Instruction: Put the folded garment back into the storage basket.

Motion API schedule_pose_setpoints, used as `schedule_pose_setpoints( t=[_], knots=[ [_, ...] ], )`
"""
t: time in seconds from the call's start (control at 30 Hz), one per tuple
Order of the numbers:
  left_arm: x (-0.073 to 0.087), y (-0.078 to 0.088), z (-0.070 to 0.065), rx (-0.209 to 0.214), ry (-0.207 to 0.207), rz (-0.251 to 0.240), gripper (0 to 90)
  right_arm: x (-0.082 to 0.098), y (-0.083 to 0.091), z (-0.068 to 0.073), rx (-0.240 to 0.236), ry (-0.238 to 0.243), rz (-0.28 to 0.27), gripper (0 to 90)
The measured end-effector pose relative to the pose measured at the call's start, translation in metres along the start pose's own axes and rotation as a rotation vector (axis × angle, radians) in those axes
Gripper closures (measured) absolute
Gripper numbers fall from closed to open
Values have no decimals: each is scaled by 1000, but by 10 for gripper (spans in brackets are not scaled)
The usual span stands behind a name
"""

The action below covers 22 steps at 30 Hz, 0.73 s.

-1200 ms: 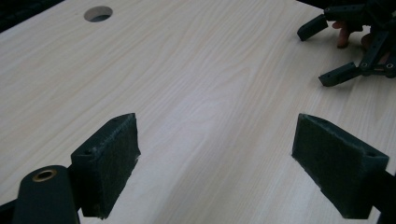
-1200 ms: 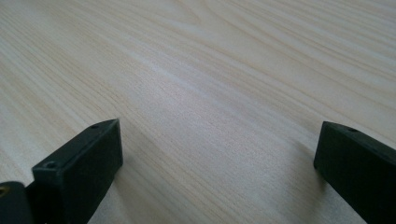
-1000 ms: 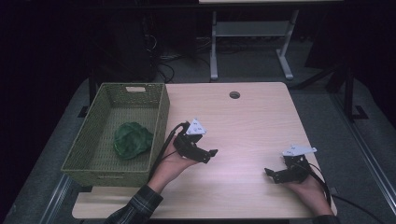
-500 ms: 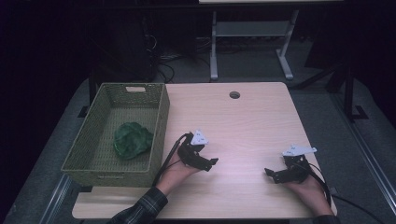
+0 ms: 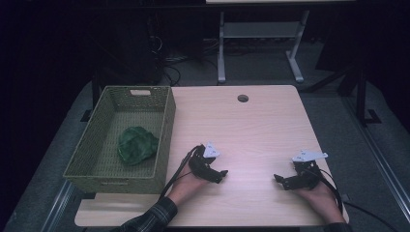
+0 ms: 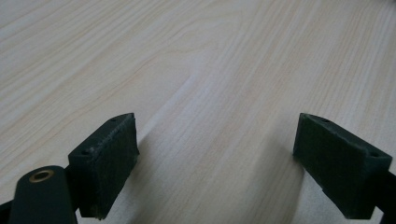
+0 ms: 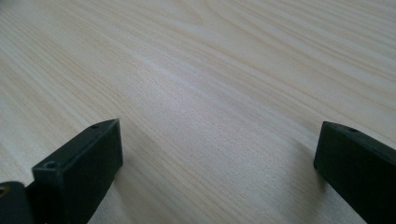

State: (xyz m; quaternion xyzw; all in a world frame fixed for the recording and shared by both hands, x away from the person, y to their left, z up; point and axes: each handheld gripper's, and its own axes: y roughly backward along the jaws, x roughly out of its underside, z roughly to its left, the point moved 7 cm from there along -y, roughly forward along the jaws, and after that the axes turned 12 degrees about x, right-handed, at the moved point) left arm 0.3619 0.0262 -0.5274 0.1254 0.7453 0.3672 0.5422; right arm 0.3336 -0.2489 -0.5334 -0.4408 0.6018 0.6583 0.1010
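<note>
My left gripper (image 5: 218,174) rests low on the wooden table (image 5: 251,125) near its front edge, just right of the basket, jaws wide apart with bare wood between them (image 6: 215,163). My right gripper (image 5: 280,181) sits at the front right of the table, also open with nothing between its jaws (image 7: 217,172). A crumpled green cloth (image 5: 137,144) lies inside the woven green basket (image 5: 164,130) at the table's left.
A round cable hole (image 5: 242,98) is set in the table near its far edge. Beyond the table stands a grey metal frame (image 5: 256,43) on the dark floor. Cables trail from both grippers toward the front edge.
My left gripper has moved toward the table's front edge and settled lower on the wood. The right gripper has stayed put.
</note>
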Motion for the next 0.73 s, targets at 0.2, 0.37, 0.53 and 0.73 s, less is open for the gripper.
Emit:
schedule_pose_setpoints(
  t=[0.2,0.37,0.53,0.73],
  knots=[
    [0,0,0,3,-4,-3,129,0,0,0,0,1,0,9],
    [0,0,0,3,-3,-4,129,0,0,0,0,1,0,9],
    [0,0,0,4,-3,-3,129,0,0,0,0,1,0,9],
    [0,0,0,4,-3,-3,128,0,0,0,0,1,0,9]
  ],
)
